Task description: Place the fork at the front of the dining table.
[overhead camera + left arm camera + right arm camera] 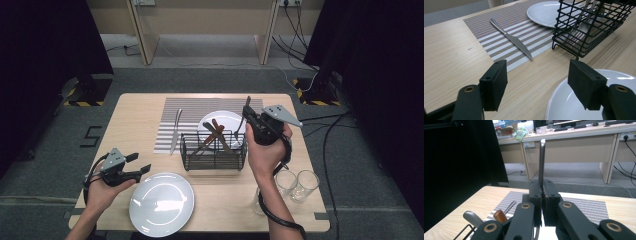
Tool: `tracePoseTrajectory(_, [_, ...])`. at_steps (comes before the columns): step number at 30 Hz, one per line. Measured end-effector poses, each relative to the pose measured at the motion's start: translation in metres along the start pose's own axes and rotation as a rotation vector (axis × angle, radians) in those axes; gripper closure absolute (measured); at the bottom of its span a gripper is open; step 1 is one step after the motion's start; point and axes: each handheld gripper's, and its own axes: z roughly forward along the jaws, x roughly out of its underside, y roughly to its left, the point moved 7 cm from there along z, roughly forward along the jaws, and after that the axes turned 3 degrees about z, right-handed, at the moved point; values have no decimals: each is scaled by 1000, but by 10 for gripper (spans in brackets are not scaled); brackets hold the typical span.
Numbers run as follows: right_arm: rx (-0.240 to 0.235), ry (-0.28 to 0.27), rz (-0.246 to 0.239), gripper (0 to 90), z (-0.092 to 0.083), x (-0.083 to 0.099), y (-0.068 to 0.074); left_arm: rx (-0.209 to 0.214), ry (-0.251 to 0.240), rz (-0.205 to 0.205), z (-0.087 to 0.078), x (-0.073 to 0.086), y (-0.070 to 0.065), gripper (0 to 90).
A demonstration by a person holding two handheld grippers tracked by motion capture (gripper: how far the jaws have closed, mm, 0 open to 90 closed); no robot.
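My right gripper (249, 116) is raised over the far white plate (231, 118) and is shut on a metal fork (242, 122). The fork's handle (542, 161) sticks up from between the closed pads of the right gripper (542, 192), and its tines hang toward the black wire basket (214, 150). Inside the basket stand wooden-handled utensils (216, 131). A table knife (175, 131) lies on the striped placemat (200, 106). My left gripper (140, 163) is held low at the table's near left, open and with nothing between its fingers, beside the near white plate (161, 204). In the left gripper view its jaws (537, 75) face the knife (511, 38) and the basket (594, 27).
Two clear glasses (305, 184) (286, 181) stand near the front right, beside the right forearm. The near plate (574, 105) lies under the left gripper's right jaw. Bare wood shows at the table's left (135, 125). Desk legs and cables are on the floor beyond.
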Motion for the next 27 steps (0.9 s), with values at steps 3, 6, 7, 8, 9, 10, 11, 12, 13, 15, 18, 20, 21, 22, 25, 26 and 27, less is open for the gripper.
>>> tracePoseTrajectory(3, [2, -5, -2, 874, 0, -2, 0, 0, 0, 0, 0, 0, 0, 318])
tracePoseTrajectory(6, [2, -5, 0, 875, -1, -2, -1, 0, 1, 0, 0, 0, 0, 318])
tracePoseTrajectory(7, [1, -5, 0, 875, -1, -2, -1, 0, 1, 0, 0, 0, 0, 318])
tracePoseTrajectory(8, [2, -5, 0, 874, -1, -1, -1, 0, 2, 1, 0, 0, 0, 318])
tracePoseTrajectory(9, [3, -5, -1, 875, -1, -1, -1, 0, 3, 1, 0, 1, 0, 318])
tracePoseTrajectory(10, [2, -5, 2, 875, -1, -1, -1, 1, 3, 1, 0, 1, 0, 317])
tracePoseTrajectory(11, [2, -6, 2, 875, -1, -1, -2, 1, 3, 1, 0, 1, 0, 318])
tracePoseTrajectory(12, [3, -5, 2, 874, -1, -1, -2, 0, 3, 1, 0, 1, 0, 318])
tracePoseTrajectory(13, [2, -6, 3, 875, -1, -1, -2, 1, 3, 3, 0, 0, 0, 318])
tracePoseTrajectory(15, [2, -9, 1, 875, -1, -2, -2, 1, 2, 3, 0, 0, 0, 318])
tracePoseTrajectory(18, [2, -17, 7, 875, -2, -5, -2, 0, 1, 3, 0, 0, 0, 318])
tracePoseTrajectory(20, [2, -17, 8, 875, -2, -6, -2, -1, 2, 1, 0, 0, 0, 318])
tracePoseTrajectory(21, [2, -19, 5, 875, -2, -6, -3, -1, 2, 2, 0, 0, 0, 318])
tracePoseTrajectory(22, [3, -19, 4, 874, -2, -6, -3, -1, 2, 2, 0, 0, 0, 318])
tracePoseTrajectory(25, [3, -21, 4, 875, -3, -7, -3, -1, 1, 0, 0, 0, 0, 318])
tracePoseTrajectory(26, [2, -21, 5, 875, -3, -7, -3, -1, 1, 1, 0, 0, 0, 318])
tracePoseTrajectory(27, [1, -21, 7, 875, -3, -7, -3, -1, 0, 1, 0, 0, 0, 318])
